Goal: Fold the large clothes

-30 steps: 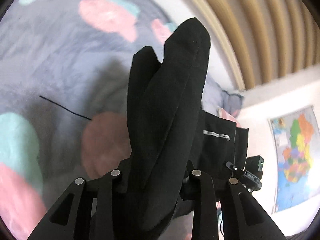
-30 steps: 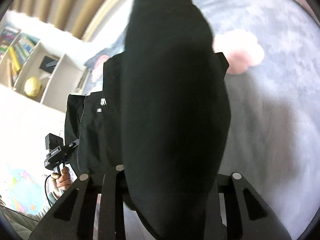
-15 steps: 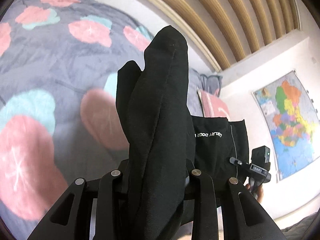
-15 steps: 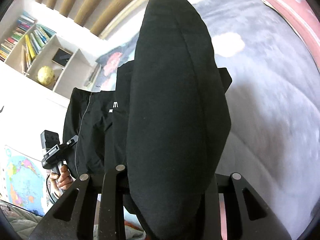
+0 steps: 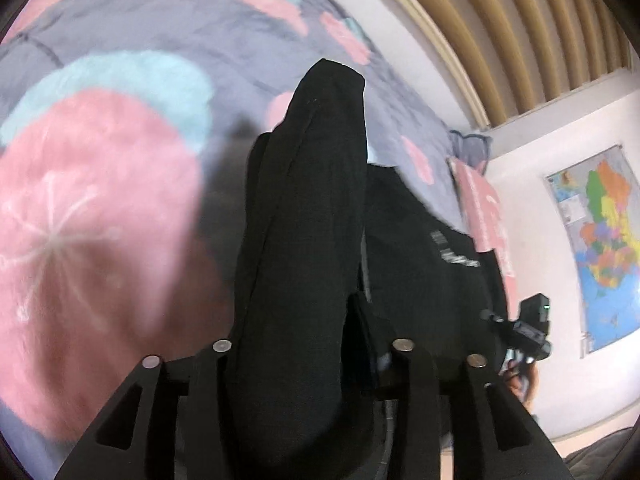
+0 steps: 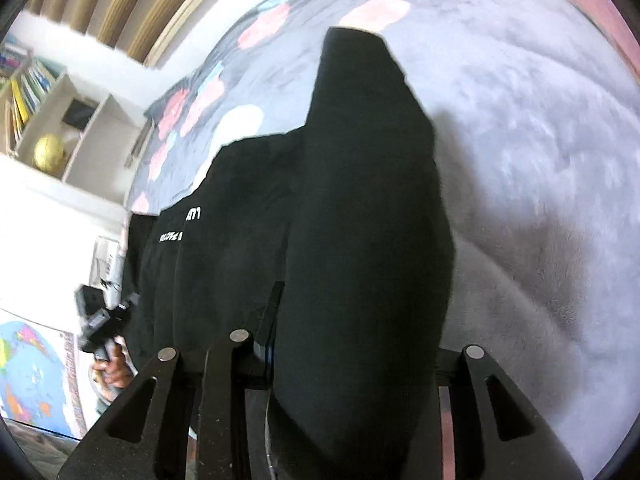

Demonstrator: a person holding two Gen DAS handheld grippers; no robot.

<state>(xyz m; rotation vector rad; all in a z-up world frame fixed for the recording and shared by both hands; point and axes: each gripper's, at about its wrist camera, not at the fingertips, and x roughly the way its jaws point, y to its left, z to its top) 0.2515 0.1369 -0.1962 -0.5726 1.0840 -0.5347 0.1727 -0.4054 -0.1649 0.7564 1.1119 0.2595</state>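
The left gripper (image 5: 308, 344) has a thick fold of the black garment (image 5: 308, 208) between its fingers, and its jaws are opening; on the right side a gap shows between the cloth and the finger. The right gripper (image 6: 352, 344) also has a fold of the same garment (image 6: 360, 208) between its fingers, its jaws are opening too, and a gap shows on the left side. The rest of the garment lies on the bed (image 5: 120, 128) with a grey flowered cover, white letters visible
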